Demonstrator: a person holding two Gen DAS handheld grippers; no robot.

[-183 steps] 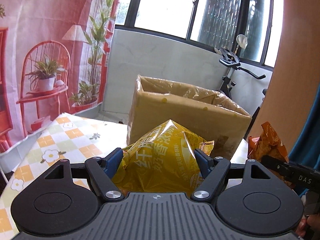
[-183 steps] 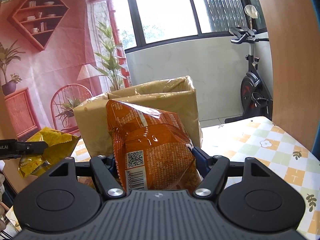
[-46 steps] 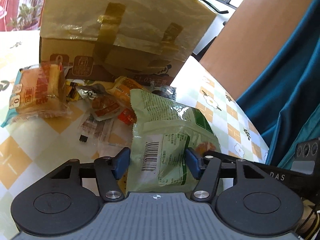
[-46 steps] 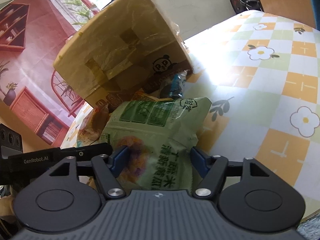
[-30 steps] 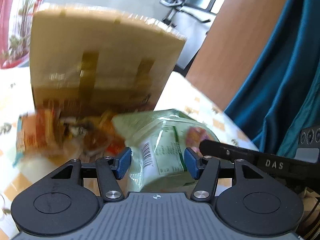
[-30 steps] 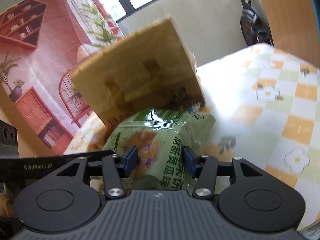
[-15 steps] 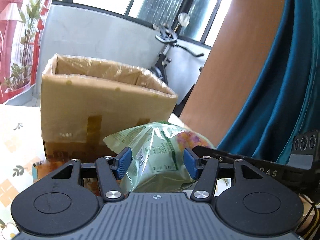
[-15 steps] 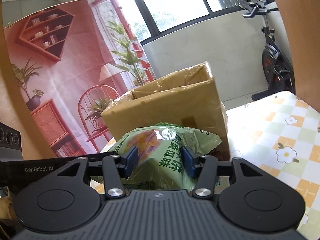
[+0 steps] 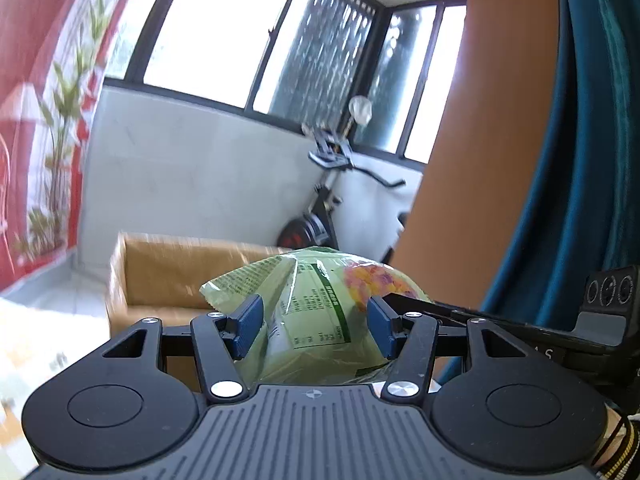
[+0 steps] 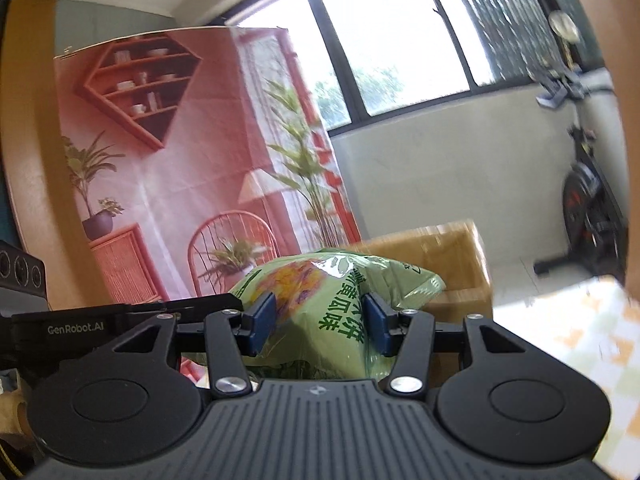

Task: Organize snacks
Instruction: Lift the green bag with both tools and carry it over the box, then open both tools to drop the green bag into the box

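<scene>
Two tools share one load: the left tool (image 9: 314, 326) and the right tool (image 10: 320, 324) are both clamped on the same green bag (image 9: 316, 316), each from its own side, pads pressed into the puffy film. I have the bag raised in the lower middle of both views, level with the top of the box (image 9: 172, 276), which sits just behind it with its open mouth facing up. In the right view the box (image 10: 452, 264) shows at centre right, past the bag's far edge.

My judgement is that the step in hand is carrying the bag over the box and dropping it in. To do it well I would keep both tools level and moving together so the film does not twist or slip, bring the bag fully past the near rim, then let go with both at once.

Both tools point nearly horizontal toward the window, side by side and close; the right one's body crosses the lower right of the left view. Blur hides the worktop (image 10: 592, 332) detail.
</scene>
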